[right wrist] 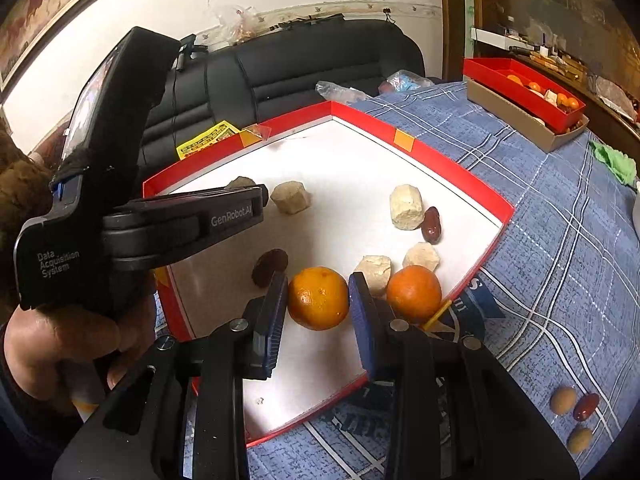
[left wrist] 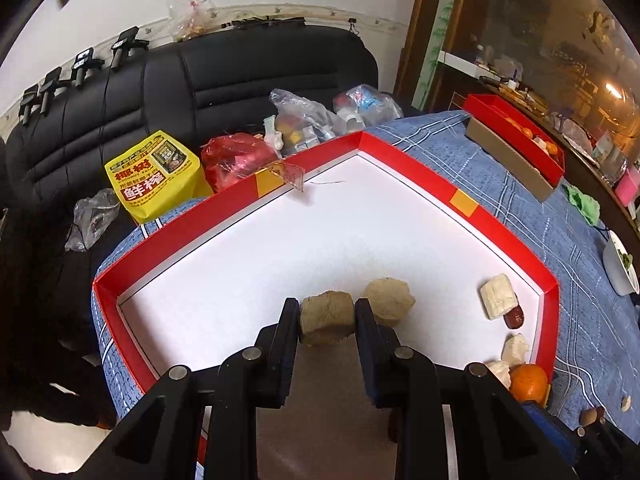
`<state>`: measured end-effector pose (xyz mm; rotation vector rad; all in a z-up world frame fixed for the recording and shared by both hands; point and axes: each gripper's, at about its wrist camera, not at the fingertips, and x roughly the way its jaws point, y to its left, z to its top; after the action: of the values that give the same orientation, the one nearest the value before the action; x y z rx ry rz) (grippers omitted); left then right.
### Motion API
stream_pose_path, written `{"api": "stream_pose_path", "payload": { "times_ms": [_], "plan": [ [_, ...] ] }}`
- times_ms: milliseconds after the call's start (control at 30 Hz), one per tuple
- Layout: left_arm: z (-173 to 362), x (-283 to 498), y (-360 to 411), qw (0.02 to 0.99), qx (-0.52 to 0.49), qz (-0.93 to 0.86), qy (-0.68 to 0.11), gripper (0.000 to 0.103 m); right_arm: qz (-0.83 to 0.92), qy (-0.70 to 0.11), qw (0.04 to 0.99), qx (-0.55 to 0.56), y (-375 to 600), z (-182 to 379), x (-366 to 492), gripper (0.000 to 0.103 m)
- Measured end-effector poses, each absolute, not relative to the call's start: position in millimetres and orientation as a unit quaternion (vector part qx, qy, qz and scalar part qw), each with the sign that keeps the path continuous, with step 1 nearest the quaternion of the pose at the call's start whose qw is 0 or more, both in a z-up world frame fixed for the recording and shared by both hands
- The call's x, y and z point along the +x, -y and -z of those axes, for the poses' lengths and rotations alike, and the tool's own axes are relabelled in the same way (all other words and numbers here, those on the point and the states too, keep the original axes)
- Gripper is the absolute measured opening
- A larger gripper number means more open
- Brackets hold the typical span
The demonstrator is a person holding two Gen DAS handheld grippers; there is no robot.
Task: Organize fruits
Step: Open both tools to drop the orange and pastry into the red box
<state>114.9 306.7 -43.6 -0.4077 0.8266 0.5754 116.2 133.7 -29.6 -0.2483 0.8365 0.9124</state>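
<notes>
A large red-walled tray with a white floor lies on the blue cloth; it also shows in the right wrist view. My left gripper is shut on a tan chunk just above the tray floor; another tan chunk sits right beside it. My right gripper is shut on an orange inside the tray. A second orange, pale chunks and a red date lie in the tray. A dark date lies left of the held orange.
A red box with oranges stands on a brown box at the far right. Loose small fruits lie on the cloth at the front right. A black sofa with bags and a yellow package stands behind the table.
</notes>
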Motion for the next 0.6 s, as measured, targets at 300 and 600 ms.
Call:
{"api": "stream_pose_path", "payload": {
  "times_ms": [300,600],
  "plan": [
    [46,112,-313,0.850,-0.200,-0.285,-0.394,0.027,-0.421,-0.391,0.809,-0.125,-142,34,114,0.031],
    [47,112,-311,0.848,-0.189,-0.292,-0.399,0.027,-0.421,-0.388,0.810,-0.126,-145,35,111,0.031]
  ]
}}
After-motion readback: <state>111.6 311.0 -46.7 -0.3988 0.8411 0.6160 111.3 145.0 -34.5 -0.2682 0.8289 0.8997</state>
